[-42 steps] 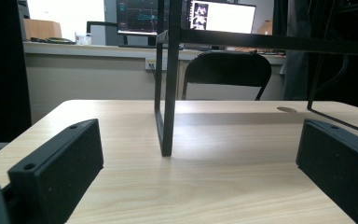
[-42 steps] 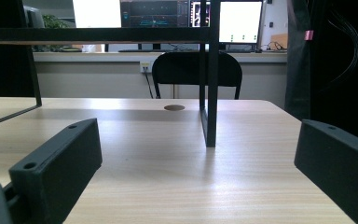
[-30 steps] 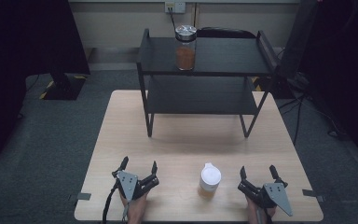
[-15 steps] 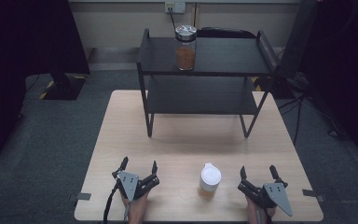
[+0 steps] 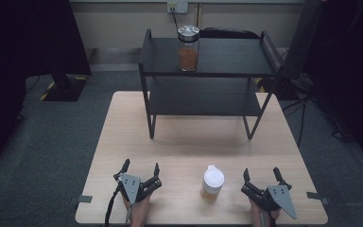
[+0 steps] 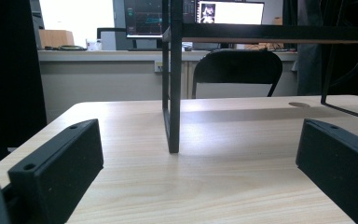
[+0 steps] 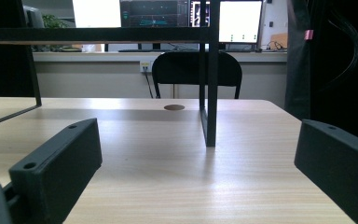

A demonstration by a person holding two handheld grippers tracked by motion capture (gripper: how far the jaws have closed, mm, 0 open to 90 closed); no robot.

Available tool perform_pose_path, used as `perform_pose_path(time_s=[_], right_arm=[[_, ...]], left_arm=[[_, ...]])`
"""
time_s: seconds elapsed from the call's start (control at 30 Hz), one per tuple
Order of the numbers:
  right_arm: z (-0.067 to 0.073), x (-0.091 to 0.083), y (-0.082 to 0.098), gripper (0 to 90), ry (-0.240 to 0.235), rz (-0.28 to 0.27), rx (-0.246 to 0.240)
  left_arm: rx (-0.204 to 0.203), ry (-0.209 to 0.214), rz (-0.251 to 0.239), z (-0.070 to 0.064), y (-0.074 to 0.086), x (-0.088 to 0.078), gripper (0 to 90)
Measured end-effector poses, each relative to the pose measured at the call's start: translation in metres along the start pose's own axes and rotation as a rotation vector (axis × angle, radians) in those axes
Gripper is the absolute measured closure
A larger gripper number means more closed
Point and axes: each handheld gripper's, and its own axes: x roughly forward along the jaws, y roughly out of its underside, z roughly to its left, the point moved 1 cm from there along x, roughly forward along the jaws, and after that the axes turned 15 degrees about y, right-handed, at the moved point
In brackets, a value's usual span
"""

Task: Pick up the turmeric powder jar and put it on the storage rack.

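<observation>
On my wooden worktop, a black shelf stands at 12 o'clock. My left gripper and right gripper rest at the near edge, jaws wide apart, empty. The white-lidded cup sits between them, nearer the right.

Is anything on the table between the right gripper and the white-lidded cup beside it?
Nothing visible. In the high view the right gripper rests open on the table, with bare wood between it and the white-lidded cup. The shelf rack stands farther back.
</observation>
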Motion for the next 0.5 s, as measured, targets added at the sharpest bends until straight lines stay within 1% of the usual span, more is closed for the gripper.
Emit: perform_pose_path(time_s=[0.17, 0.33, 0.4, 0.5], right_arm=[[-0.002, 0.002, -0.004, 0.0, -0.005, 0.024, 0.017], [-0.001, 0.0, -0.011, 0.0, -0.01, 0.023, 0.023], [-0.001, 0.0, -0.017, 0.0, -0.024, 0.025, 0.029], [0.001, 0.0, -0.025, 0.0, -0.043, 0.011, 0.03]], left_arm=[[0.0, 0.0, 0.0, 0.0, 0.0, 0.0, 0.0], [0.0, 0.0, 0.0, 0.0, 0.0, 0.0, 0.0], [0.0, 0.0, 0.0, 0.0, 0.0, 0.0, 0.0], [0.0, 0.0, 0.0, 0.0, 0.0, 0.0, 0.0]])
